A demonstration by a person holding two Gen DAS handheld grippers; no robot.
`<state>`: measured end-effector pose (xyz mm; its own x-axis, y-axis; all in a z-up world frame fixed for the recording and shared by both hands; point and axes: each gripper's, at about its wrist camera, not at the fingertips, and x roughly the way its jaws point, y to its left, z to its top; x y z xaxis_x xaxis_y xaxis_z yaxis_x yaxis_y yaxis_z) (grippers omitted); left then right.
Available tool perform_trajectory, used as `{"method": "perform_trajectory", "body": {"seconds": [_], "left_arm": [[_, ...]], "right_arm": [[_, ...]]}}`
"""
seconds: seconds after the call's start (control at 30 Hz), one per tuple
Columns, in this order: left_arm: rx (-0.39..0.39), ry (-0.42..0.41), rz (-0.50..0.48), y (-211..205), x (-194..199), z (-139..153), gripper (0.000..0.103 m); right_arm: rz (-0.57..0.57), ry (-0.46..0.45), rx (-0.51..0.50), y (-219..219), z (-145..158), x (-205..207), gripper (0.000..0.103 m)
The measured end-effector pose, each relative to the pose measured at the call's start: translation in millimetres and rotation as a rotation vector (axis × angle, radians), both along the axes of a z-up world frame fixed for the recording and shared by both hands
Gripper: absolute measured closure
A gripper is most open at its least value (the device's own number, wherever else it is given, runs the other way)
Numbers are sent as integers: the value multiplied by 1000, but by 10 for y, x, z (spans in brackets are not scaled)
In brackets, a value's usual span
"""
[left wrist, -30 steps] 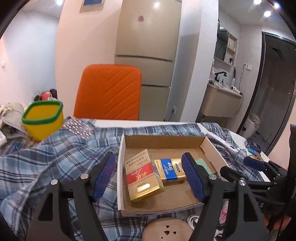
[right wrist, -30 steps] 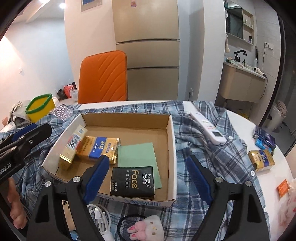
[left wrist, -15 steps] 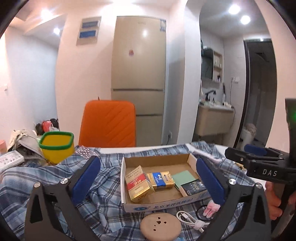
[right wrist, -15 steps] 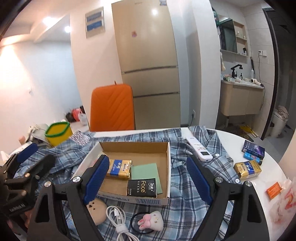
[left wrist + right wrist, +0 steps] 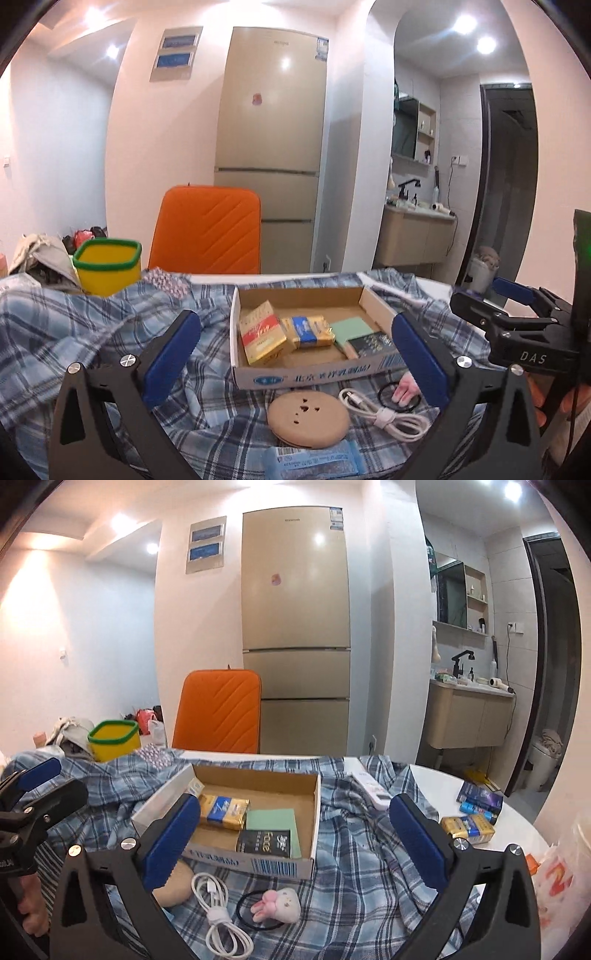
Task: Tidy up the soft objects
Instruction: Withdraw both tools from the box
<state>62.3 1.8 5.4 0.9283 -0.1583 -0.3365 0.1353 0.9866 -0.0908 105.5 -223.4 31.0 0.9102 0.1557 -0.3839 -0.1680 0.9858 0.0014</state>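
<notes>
Plaid cloth (image 5: 354,853) covers the counter where both grippers (image 5: 295,354) (image 5: 291,834) hover wide open and empty above the cardboard box (image 5: 258,864), best approaching the bunny toy (image 5: 277,910) slowly, squeezing gently.

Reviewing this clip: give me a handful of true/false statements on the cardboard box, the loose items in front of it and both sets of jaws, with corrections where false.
1. Both the left gripper and the right gripper have open, empty jaws. True.
2. The white cable lies inside the cardboard box. False: it lies on the plaid shirt in front of the box.
3. The black tissue pack sits in the box, overlapping the green card. True.
4. The pink bunny plush is gripped by the right jaws. False: it rests on the shirt, untouched.
5. The yellow bin stands on the orange chair. False: it stands to the left of the chair.
</notes>
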Motion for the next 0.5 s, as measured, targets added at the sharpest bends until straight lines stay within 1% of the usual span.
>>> {"method": "perform_trajectory", "body": {"seconds": [0.07,0.13,0.23,0.3,0.37,0.47,0.5], "left_arm": [[22,28,9,-25,52,-87,0],[32,64,-4,-47,103,-155,0],[50,111,12,-69,170,-226,0],[44,158,-3,-65,231,-299,0],[31,187,-13,-44,261,-339,0],[13,196,-12,-13,265,-347,0],[13,198,-13,-13,263,-347,0]], "right_arm": [[1,35,-6,10,-95,51,0],[4,90,-24,44,-195,132,0],[6,142,-30,47,-270,197,0],[1,162,-19,26,-301,219,0],[-5,176,-8,-8,-328,232,0],[-11,213,1,-32,-367,283,0],[-4,239,1,-34,-390,310,0]]}}
